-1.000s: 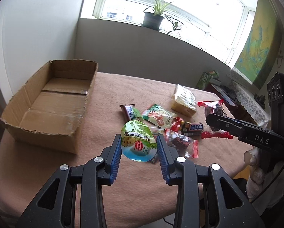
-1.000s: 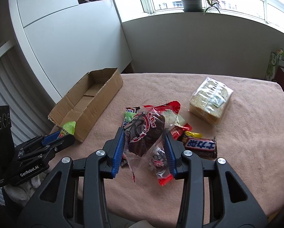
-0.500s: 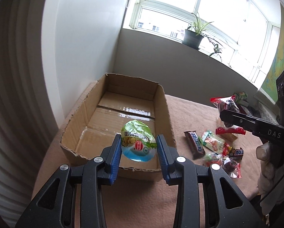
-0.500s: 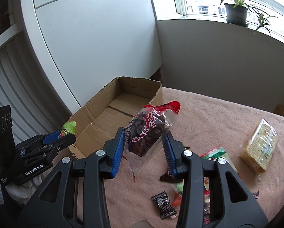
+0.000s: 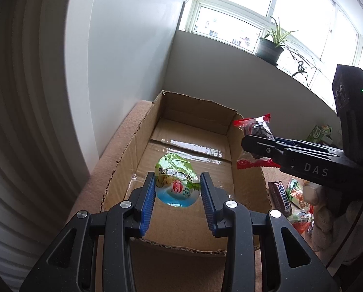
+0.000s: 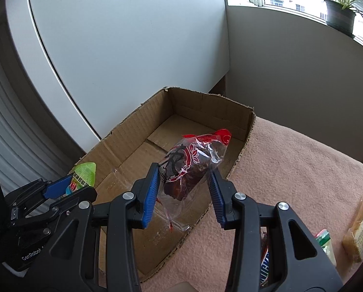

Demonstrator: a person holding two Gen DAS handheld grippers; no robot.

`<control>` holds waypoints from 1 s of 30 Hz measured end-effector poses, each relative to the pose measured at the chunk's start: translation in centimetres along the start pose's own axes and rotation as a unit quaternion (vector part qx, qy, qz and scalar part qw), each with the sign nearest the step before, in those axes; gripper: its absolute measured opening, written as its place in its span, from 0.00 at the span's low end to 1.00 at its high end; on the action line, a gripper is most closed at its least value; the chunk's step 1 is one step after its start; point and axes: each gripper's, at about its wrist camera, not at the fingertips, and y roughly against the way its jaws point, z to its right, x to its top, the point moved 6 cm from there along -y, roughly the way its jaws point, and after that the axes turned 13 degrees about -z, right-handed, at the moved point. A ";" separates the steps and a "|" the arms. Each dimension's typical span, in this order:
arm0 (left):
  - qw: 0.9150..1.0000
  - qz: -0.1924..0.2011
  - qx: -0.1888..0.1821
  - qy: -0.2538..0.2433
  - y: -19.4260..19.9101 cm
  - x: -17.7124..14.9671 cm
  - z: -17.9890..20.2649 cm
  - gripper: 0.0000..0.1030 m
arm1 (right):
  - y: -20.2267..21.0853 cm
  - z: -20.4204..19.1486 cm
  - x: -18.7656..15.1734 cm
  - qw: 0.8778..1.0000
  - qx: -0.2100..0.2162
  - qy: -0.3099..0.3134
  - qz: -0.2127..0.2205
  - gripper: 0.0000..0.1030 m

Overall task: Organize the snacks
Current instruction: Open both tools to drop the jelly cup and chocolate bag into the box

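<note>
The left hand-held gripper [image 5: 177,189] pinches a round green jelly cup [image 5: 176,182] between narrowly set pads, above the open cardboard box [image 5: 123,160] (on the bench). The right hand-held gripper [image 6: 185,189] clamps a red-ended date packet [image 6: 188,168] over the same box.

table [image 6: 290,160]: pink cloth | on it: cardboard box [image 6: 205,102], Snickers bar [image 5: 282,198], wrapped snacks [image 5: 298,194]

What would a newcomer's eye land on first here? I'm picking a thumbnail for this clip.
Two snacks held over the open cardboard box: the left hand-held gripper clamps a round green-and-blue sealed cup, and the right hand-held gripper pinches a dark cake in a clear red-trimmed wrapper. The box looks empty inside. Behind it, a potted plant sits on the bright windowsill.
</note>
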 end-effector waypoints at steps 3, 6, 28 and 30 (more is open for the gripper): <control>1.000 -0.003 0.003 0.003 -0.2 0.0 -0.1 0.34 | -0.4 0.1 0.2 1.000 -0.001 0.000 -0.003 0.41; 1.000 -0.005 0.005 0.004 -0.3 0.1 -0.1 0.34 | -0.7 0.0 0.5 1.000 0.002 0.001 -0.004 0.42; 1.000 0.016 0.021 0.004 2.5 0.1 1.2 0.51 | 6.7 1.4 -1.1 0.998 -0.028 -0.003 0.061 0.77; 1.000 0.021 0.020 0.002 3.2 -0.1 1.7 0.51 | 8.0 2.0 -1.7 0.996 -0.040 -0.004 0.074 0.80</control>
